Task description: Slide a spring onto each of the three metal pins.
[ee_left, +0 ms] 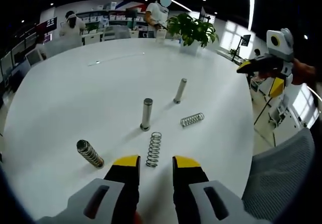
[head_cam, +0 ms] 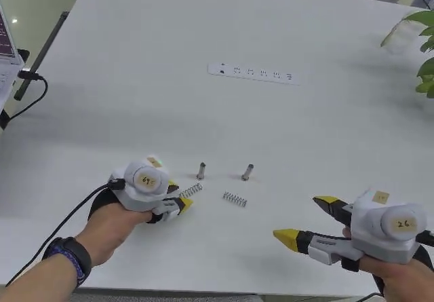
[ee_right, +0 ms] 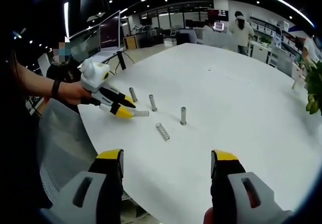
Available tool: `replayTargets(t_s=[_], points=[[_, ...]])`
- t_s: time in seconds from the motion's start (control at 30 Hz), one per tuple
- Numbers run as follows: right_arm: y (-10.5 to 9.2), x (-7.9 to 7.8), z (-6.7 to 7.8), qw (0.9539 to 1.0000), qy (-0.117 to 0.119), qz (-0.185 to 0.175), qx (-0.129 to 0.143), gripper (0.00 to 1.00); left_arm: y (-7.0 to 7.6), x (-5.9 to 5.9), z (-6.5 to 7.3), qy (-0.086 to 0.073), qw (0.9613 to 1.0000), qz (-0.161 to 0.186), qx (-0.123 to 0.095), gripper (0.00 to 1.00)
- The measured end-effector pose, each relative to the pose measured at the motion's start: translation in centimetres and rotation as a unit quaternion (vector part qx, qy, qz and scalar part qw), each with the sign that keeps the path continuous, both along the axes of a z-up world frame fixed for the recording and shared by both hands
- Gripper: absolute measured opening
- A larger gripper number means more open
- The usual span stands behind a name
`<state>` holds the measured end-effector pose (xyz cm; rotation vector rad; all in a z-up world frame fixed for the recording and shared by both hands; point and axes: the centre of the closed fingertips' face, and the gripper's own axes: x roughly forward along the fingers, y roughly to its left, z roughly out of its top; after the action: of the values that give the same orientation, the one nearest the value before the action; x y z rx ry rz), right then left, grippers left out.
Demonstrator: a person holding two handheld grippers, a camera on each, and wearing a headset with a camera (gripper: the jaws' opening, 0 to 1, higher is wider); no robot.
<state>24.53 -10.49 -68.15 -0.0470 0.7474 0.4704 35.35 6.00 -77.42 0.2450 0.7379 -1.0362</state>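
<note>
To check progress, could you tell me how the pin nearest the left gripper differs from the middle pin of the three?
The near pin carries a fitted spring coiled round its shaft, while the middle pin is bare, smooth metal. The near pin therefore looks thick and ridged, and the middle pin slim and plain. The middle pin's likely partner, a loose spring, lies flat just in front of it. Both pins stand on end on the white table.

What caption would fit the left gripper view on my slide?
Left gripper open before a loose spring, beside one spring-covered pin; two bare pins stand beyond.
</note>
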Motion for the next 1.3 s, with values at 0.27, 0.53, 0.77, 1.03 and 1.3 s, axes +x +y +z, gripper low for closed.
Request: replayTargets(t_s=[0.27,0.53,0.77,1.03,1.3], points=[[-0.3,-0.3,-0.2,1.0000,0.004,-0.003,-0.001,0.69,-0.1,0.5,-0.5,0.003,1.0000,0.006,0.002,0.15],[-0.4,-0.5,-0.3,1.0000,0.007,-0.004,-0.001,0.68,-0.2,0.4,-1.1,0.010,0.9999,0.010,0.004,0.11],[-0.5,-0.6,-0.4,0.9999,0.007,-0.007,0.001,0.68,-0.3,0.6,-1.4,0.008,0.9998,0.015,0.006,0.06],[-0.3,-0.8,-0.6,0.9999,0.009,-0.005,0.003,0.67,-0.2,0.8,-1.5,0.009,0.9998,0.016,0.010,0.03],[-0.2,-0.7,-0.6,1.0000,0.008,-0.004,0.004,0.67,0.3,0.1,-1.3,0.010,0.9998,0.012,0.010,0.03]])
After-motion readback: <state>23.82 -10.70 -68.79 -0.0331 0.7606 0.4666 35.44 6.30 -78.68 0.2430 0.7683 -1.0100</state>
